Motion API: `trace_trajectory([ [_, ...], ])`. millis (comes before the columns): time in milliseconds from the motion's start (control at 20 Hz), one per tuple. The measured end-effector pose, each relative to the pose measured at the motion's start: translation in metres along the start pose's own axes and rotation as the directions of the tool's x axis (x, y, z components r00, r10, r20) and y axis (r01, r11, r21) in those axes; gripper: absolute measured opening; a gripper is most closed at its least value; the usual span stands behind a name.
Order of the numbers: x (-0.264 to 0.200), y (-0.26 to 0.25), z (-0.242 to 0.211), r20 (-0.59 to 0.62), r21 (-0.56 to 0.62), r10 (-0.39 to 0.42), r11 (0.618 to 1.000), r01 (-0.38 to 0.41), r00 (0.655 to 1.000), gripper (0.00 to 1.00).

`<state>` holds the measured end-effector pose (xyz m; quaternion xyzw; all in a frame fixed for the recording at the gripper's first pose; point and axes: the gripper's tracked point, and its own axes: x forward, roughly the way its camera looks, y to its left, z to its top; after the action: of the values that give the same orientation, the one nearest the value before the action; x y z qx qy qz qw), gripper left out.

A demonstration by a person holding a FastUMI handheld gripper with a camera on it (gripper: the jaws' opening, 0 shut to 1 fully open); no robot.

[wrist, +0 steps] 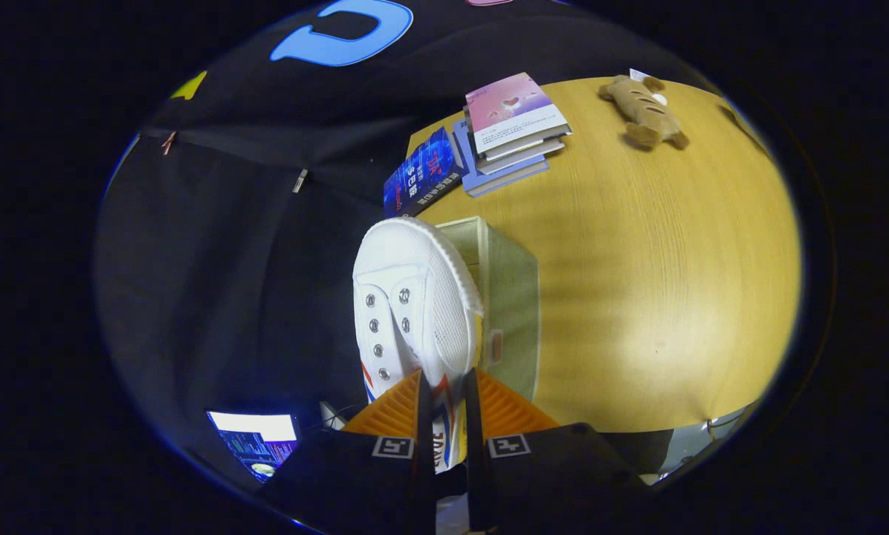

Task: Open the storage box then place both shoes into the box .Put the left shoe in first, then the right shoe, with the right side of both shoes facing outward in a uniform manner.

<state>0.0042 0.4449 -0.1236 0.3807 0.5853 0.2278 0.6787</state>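
Shoe (415,305), white canvas, looking light and soft-sided, is hanging over the near-left edge of the fabric box (511,297), with the gripper (448,390) clamping its heel-side collar, likely the firmest hold.

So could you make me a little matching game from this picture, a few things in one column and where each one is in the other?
Things:
1. shoe
2. box
3. books
4. plush toy

Places:
A. stacked at the table's far edge, by the black cloth
B. held between the gripper's fingers, toe pointing away
C. lying alone near the table's far corner, beyond the books
D. on the table just beside and behind the shoe

Pairs: 1-B, 2-D, 3-A, 4-C
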Motion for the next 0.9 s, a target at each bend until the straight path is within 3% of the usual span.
trace_trajectory([
  [300,0.046,-0.009,0.013,0.012,-0.046,-0.082,0.996,0.083,0.997,0.21],
  [400,0.051,0.001,0.014,0.009,-0.023,-0.046,0.999,0.046,0.999,0.4],
  [550,0.043,0.002,0.025,0.038,-0.036,-0.046,0.998,0.048,0.998,0.98],
  [900,0.025,-0.022,0.038,0.084,-0.027,-0.073,0.997,0.076,0.994,0.99],
])
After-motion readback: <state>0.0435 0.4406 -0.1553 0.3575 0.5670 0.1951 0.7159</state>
